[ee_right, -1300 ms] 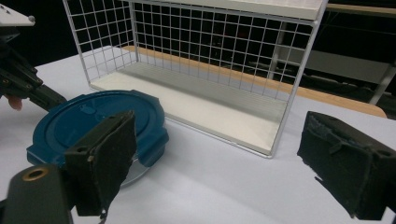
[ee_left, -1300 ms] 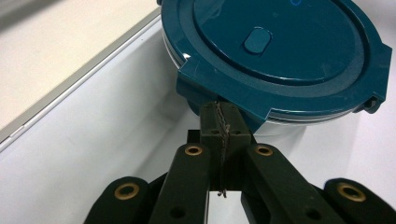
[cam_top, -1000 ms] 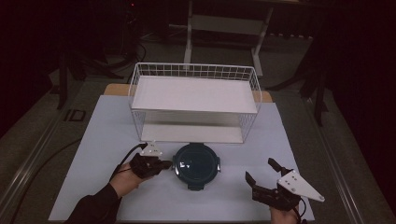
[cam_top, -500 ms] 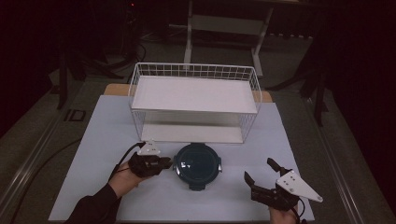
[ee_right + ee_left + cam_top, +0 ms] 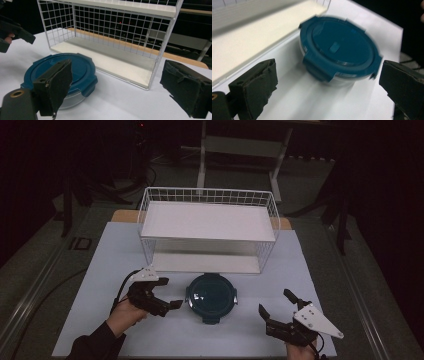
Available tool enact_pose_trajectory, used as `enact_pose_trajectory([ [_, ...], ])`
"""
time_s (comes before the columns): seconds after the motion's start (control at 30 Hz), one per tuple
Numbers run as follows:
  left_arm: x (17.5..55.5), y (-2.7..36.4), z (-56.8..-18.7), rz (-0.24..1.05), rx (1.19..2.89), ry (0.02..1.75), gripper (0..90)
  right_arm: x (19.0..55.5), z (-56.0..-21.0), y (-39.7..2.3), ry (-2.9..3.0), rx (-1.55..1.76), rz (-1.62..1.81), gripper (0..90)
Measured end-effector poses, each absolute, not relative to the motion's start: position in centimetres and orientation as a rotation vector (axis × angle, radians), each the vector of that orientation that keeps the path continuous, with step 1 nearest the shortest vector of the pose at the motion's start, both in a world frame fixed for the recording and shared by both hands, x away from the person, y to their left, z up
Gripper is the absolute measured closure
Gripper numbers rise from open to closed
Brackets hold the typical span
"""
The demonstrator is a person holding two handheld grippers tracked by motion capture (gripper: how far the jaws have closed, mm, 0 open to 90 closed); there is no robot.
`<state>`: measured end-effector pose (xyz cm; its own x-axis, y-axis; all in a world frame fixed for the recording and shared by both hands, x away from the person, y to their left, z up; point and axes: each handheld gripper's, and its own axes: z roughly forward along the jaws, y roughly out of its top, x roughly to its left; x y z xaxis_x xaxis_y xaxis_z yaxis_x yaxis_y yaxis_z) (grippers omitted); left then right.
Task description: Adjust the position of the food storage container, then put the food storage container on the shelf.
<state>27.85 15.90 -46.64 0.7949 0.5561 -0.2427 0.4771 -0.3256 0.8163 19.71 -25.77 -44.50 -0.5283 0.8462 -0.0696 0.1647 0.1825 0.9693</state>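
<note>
Round container point(image 5: 211, 295), dark teal clip-on lid, clear base; lid on, clips down. Sits upright, flat on white bench, just before wire rack's lower shelf.

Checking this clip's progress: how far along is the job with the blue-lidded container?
Done: the container stands lid-on on the table in front of the wire shelf rack.
In hand: nothing held. The left gripper sits beside the container; its jaws have just been opening, nothing between them. The right gripper waits open, apart.
Left: both shelves are bare; shelving it seems likely.
</note>
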Motion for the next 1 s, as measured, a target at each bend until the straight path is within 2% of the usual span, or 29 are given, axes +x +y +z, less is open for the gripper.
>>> enact_pose_trajectory([
  [0.1, 27.9, 15.9, -45.8, 0.101, 1.947, 0.794, 1.7, 19.7, -44.4, -25.8, 1.830, 0.946, 1.393, 10.2],
  [0.17, 27.9, 15.9, -45.4, 0.091, 1.933, 0.800, 1.7, 19.7, -44.2, -25.7, 1.833, 0.942, 1.389, 14.5],
  [0.37, 28.0, 15.4, -45.2, 0.079, 1.927, 0.857, 1.8, 19.7, -43.5, -25.6, 1.858, 0.933, 1.451, 14.7],
  [0.43, 28.2, 15.3, -45.3, 0.074, 1.917, 0.897, 1.8, 20.0, -43.3, -25.4, 1.882, 0.938, 1.434, 18.2],
  [0.53, 28.6, 14.9, -45.3, 0.054, 1.903, 0.914, 2.6, 20.2, -43.3, -25.0, 1.889, 0.920, 1.410, 17.2],
  [0.7, 29.4, 14.3, -45.8, 0.025, 1.911, 0.942, 3.1, 20.4, -42.8, -24.8, 1.865, 0.912, 1.406, 10.4],
  [0.8, 30.0, 14.1, -46.6, -0.007, 1.897, 0.974, 3.0, 20.6, -42.6, -24.8, 1.865, 0.933, 1.444, 9.8],
  [0.93, 31.0, 14.3, -47.9, -0.125, 1.862, 1.061, 2.9, 20.8, -42.9, -24.5, 1.893, 0.944, 1.402, 9.8],
  [1.0, 31.2, 14.3, -48.5, -0.127, 1.874, 1.092, 3.0, 20.8, -43.0, -24.5, 1.894, 0.947, 1.395, 9.8],
])
